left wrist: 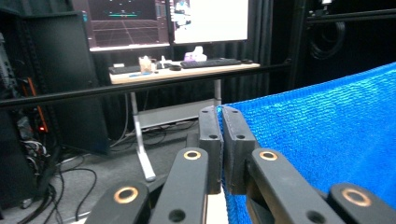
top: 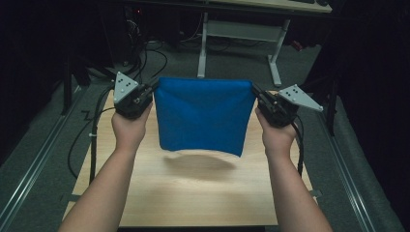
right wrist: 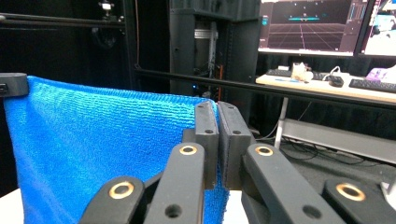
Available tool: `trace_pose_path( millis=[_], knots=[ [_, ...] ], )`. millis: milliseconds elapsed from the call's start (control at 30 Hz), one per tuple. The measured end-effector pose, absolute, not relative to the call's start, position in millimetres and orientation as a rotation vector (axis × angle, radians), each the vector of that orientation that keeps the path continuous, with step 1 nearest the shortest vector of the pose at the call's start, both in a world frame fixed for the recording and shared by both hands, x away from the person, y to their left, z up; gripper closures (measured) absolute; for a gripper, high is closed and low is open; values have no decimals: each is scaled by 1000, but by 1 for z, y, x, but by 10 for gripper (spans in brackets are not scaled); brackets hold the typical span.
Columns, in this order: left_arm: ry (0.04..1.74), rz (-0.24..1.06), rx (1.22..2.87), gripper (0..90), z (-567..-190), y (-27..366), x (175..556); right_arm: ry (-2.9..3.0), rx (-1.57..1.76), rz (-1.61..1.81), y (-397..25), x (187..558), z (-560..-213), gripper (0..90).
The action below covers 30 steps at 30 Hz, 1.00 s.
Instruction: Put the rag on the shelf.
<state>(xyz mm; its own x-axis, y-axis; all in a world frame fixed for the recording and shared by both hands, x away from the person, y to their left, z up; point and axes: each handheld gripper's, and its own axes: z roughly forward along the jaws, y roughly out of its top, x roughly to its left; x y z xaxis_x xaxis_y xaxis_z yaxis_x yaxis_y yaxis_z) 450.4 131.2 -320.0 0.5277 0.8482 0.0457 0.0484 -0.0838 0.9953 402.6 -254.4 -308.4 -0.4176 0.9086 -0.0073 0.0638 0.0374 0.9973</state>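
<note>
Both forearms are bare, no sleeves, no watch or gloves on the left hand (top: 128, 129) or the right hand (top: 277, 136). The left claw (top: 153, 91) is a chunky black block with a light grey three-cornered plate (top: 124, 85) on top, dotted with small dark holes; the right claw (top: 255, 93) has the same plate (top: 300, 98) at about 2 o'clock from its body. Black cables trail off each one, the left cable (top: 95, 126) looping down at 9 o'clock. Up close, the claw jaws are flat matte-black slabs with small recessed screw holes, driven by black link arms with brass-coloured rings (left wrist: 192, 154) at the pivots (right wrist: 188, 150).
</note>
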Motion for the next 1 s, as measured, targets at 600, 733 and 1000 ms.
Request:
trace_pose_path(
  millis=[600, 733, 1000],
  knots=[
    [912, 809, 1603, 875, -320, 118, 525, 1620, 1090, 1371, -254, 491, -299, 889],
    [956, 789, 1667, 874, -341, 117, 537, 1669, 1118, 1304, -250, 508, -310, 889],
    [1037, 677, 1757, 872, -388, 122, 549, 1776, 1153, 1192, -239, 523, -353, 889]
  ],
)
